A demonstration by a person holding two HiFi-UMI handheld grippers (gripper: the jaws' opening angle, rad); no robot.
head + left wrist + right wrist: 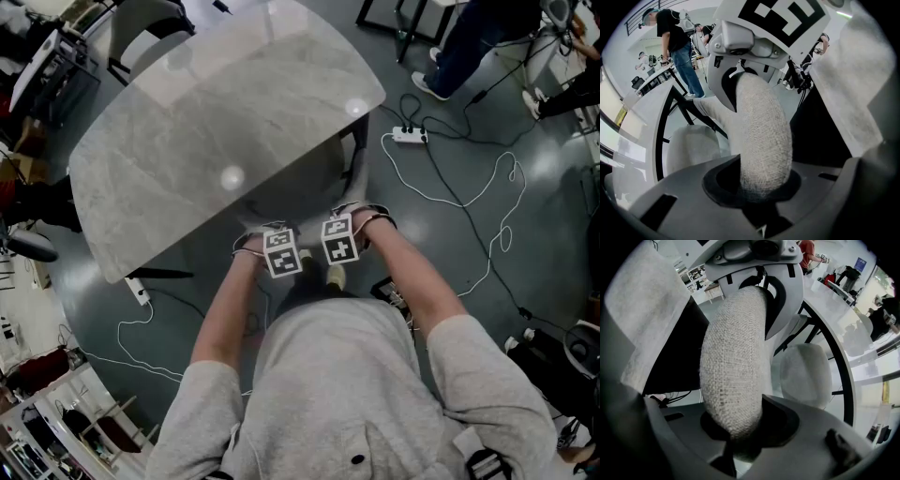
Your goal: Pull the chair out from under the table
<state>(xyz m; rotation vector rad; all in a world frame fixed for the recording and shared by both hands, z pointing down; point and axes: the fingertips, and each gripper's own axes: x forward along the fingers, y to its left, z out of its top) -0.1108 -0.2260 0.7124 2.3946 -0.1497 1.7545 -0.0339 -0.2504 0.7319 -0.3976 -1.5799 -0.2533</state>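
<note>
The grey chair (302, 212) stands tucked under the pale marble-look table (225, 122); only its back edge shows past the tabletop. Both grippers sit side by side on the top of its backrest, the left gripper (281, 253) beside the right gripper (339, 239). In the left gripper view the woven fabric rim (761, 140) runs between the jaws of the left gripper (759, 187), which is shut on it. The right gripper (740, 427) is likewise shut on the same padded rim (733, 371). Each view shows the other gripper further along the rim.
A white power strip (410, 136) and looping white cables (469, 206) lie on the dark floor to the right. Another person's legs (469, 47) stand at the top right. A second pale chair (141, 28) is at the table's far side. Black table legs (682, 108) cross below.
</note>
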